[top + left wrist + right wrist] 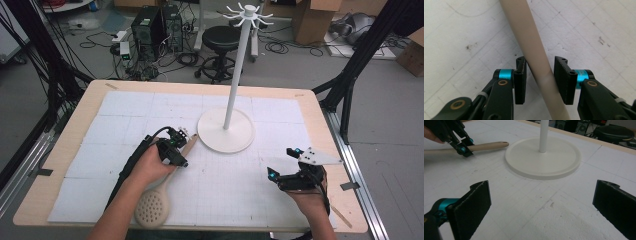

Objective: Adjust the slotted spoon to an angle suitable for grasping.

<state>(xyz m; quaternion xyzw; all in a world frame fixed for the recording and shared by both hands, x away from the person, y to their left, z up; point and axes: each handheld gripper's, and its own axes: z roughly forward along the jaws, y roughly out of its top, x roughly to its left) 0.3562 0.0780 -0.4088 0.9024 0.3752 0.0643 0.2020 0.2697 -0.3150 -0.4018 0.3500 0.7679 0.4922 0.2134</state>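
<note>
A beige skimmer spoon lies on the white mat, its perforated head [151,207] near the front edge and its handle [191,144] reaching toward the white stand. My left gripper [181,136] points down over the handle. In the left gripper view the handle [524,30] crosses slantwise between the two pads of that gripper [540,80], and both pads touch it. The right gripper view shows the same hold [461,147] from the side, with the handle tip [499,144] free beyond it. My right gripper [282,162] rests low at the front right, jaws wide open [541,205] over bare mat.
A white hanging stand has a round base [215,142] at the mat's middle back, a tall pole [235,85] and hooked arms at the top [248,15]. The base rim [564,171] lies just ahead of the right gripper. Bare wooden table edge surrounds the mat.
</note>
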